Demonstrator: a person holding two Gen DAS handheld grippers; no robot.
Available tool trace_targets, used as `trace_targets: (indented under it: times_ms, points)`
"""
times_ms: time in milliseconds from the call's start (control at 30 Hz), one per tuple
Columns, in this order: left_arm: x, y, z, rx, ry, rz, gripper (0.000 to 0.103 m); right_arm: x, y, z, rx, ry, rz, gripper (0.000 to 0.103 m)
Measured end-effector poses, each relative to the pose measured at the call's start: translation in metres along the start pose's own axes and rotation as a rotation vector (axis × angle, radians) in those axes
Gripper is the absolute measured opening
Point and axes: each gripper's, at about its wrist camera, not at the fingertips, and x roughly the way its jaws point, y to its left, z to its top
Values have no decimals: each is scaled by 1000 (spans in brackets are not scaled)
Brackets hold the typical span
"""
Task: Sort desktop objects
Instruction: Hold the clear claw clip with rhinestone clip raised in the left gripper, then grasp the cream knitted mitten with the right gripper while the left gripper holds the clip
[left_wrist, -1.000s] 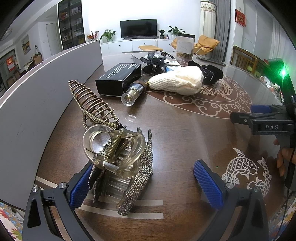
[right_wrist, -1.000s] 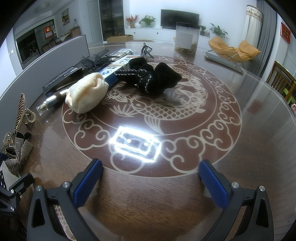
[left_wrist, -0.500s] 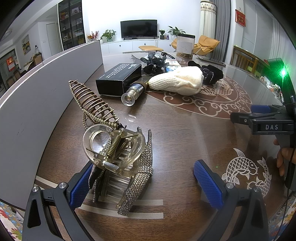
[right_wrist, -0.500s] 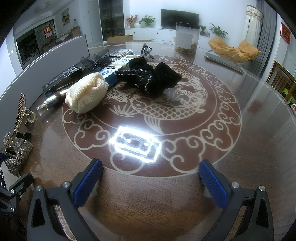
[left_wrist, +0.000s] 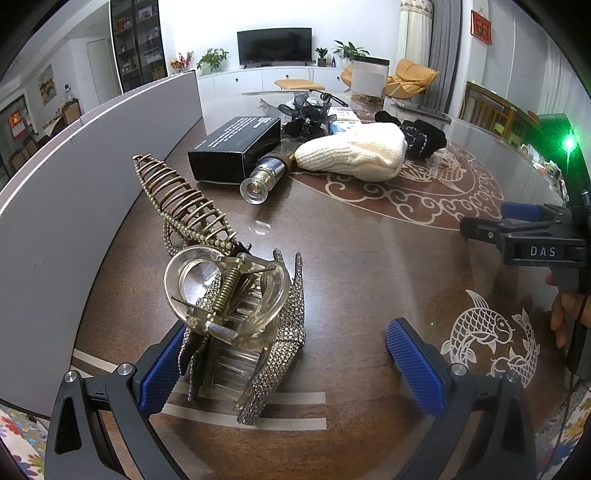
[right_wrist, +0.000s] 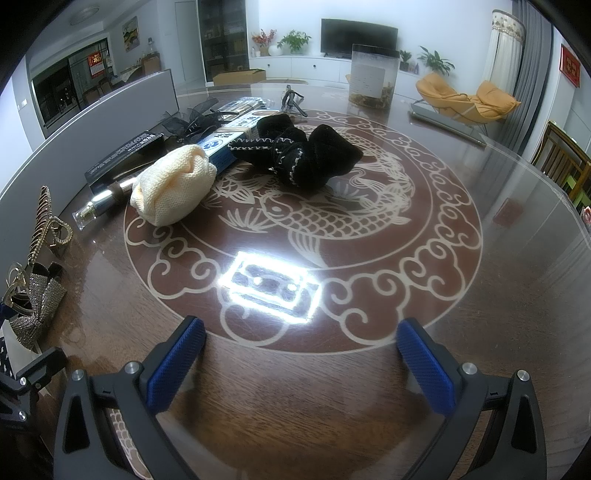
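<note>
A grey partition (left_wrist: 74, 177) lines the left of the glossy brown table (left_wrist: 369, 266); a television (left_wrist: 274, 46) stands far off. Hair clips (left_wrist: 236, 314) lie near-left, touching the released left gripper (left_wrist: 288, 362). The right gripper (right_wrist: 301, 363) gapes empty. Nothing has shifted since earlier.

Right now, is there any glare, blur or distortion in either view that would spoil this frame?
Right wrist view: a bright rectangular lamp reflection blows out the glossy table; the rest is sharp. Left wrist view: evenly lit, the clear hair clip in focus, a green light flaring at the right edge. Both views bend with fisheye curvature.
</note>
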Motion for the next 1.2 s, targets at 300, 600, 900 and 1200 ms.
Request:
trace_targets:
  times_ms: [300, 600, 900, 1200]
  points:
    - [1, 0, 2, 1, 29, 1, 103, 0, 0, 0, 0, 0, 0, 103]
    - [0, 3, 0, 9, 47, -11, 103, 1, 0, 2, -10, 5, 11, 103]
    - [-3, 5, -4, 3, 34, -6, 103, -9, 34, 80, -187, -29, 231, 101]
    - [-3, 9, -4, -7, 38, 0, 103, 39, 104, 89, -462, 59, 187, 58]
